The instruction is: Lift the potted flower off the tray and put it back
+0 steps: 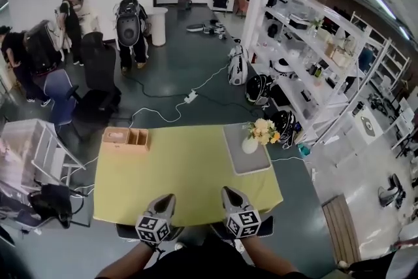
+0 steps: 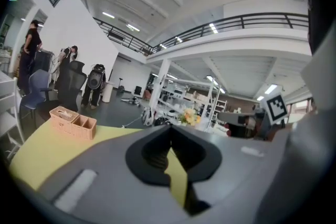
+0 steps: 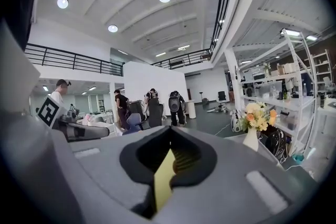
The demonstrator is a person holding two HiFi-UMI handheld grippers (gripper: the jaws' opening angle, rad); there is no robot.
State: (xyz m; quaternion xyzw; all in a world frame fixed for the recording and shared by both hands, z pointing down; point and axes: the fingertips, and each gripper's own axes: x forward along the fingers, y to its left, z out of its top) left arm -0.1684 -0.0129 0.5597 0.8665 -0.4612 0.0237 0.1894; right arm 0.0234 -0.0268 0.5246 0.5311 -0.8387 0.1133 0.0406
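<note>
1. On the far right part of the yellow table (image 1: 189,173), the potted flower (image 1: 251,142) is seen standing upright on the far part of the grey tray (image 1: 247,163).
2. At the near edge of the table, the left gripper (image 1: 165,199) and the right gripper (image 1: 230,195) are held side by side, well apart from the pot.
3. Both pairs of jaws are pressed together, and nothing is pinched in either, as each gripper view shows.
4. Whether the lift is yet to be made or already finished cannot be told from the pot's place alone.
5. If the pot is approached with the jaws left closed, it would probably be pushed and not gripped. A narrow white vase under a wide bunch of blooms is judged easy to tip.
6. If the blooms are pinched instead of the vase, the stems could be crushed or the vase could slip free.
7. If the pot is set down across the tray's rim, it could be left leaning or could fall onto the table.
8. Counted: one potted flower, one tray, one table, two grippers, and one pink compartment box (image 1: 125,139) at the far left of the table.
</note>
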